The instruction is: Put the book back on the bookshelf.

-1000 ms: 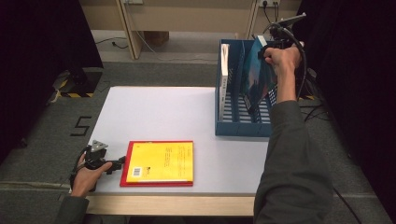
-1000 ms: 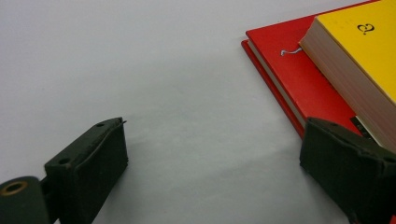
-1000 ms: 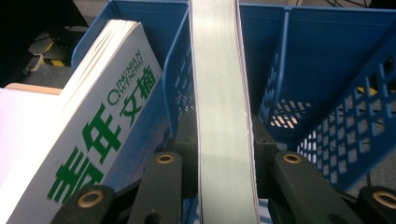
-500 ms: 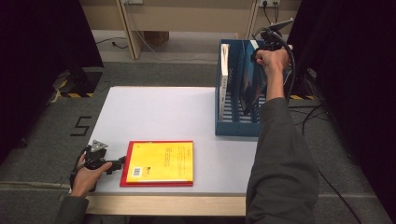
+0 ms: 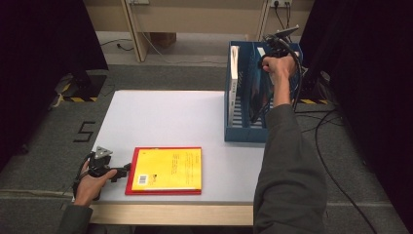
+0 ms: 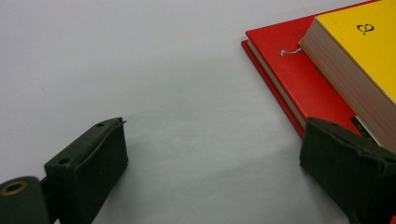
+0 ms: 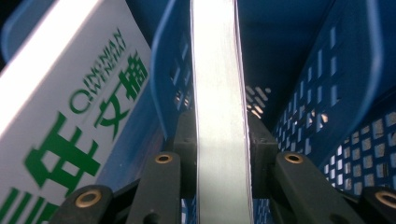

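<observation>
A blue slotted file rack (image 5: 243, 132) stands at the table's right side. A white book with green lettering (image 5: 234, 68) is upright in its left slot. My right gripper (image 5: 267, 61) is over the rack, shut on a dark-covered book (image 5: 258, 97) that hangs upright in the middle slot. In the right gripper view, both pads (image 7: 184, 135) press the book's pale page edge (image 7: 218, 84). A yellow book (image 5: 168, 168) lies on a red book (image 5: 130, 187) near the front edge. My left gripper (image 5: 122, 171) rests open on the table just left of them, with nothing between its fingers.
The rack's perforated blue wall (image 7: 327, 93) runs close on the right of the held book, and the white book (image 7: 70, 116) leans on its left. The white table (image 5: 165, 117) has bare room in the middle and the back left. Cables lie on the floor to the right.
My right hand has come down and a little to the left, and the held book has sunk deeper into the rack. The left gripper and the stacked books have not moved.
</observation>
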Demonstrator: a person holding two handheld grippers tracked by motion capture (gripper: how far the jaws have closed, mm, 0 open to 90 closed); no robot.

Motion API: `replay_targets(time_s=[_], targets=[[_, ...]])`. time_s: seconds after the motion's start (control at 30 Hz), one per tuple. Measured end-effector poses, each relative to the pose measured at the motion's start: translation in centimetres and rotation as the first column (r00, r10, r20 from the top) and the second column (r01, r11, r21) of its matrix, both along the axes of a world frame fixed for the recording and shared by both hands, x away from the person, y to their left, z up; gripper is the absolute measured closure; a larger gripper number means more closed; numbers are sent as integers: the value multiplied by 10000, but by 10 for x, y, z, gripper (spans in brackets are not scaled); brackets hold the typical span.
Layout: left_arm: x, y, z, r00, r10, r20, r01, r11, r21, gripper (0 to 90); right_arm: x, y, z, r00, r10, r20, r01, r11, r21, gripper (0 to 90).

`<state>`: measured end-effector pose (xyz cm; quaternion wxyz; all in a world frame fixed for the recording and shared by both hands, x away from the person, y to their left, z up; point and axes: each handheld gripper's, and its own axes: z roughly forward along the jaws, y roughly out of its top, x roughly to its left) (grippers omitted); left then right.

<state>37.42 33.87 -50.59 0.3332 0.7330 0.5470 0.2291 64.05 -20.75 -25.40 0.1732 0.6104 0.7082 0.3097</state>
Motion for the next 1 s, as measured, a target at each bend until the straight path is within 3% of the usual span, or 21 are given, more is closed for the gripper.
replay_targets(time_s=[0.2,0.33,0.7,1.0], targets=[[0,0,0,10000,-4,3,4,10000,-4,65,0,2,-4,9999,-106,104,104,9998,169,707],[0,0,0,10000,-1,9,1,10000,-7,65,-3,4,0,9991,-42,428,19,9985,544,694],[0,0,0,10000,-8,8,8,10000,28,64,-20,0,12,9964,392,752,-429,9979,482,678],[0,0,0,10000,1,16,-1,10000,31,64,-32,-5,0,9937,790,793,-843,9942,666,616]])
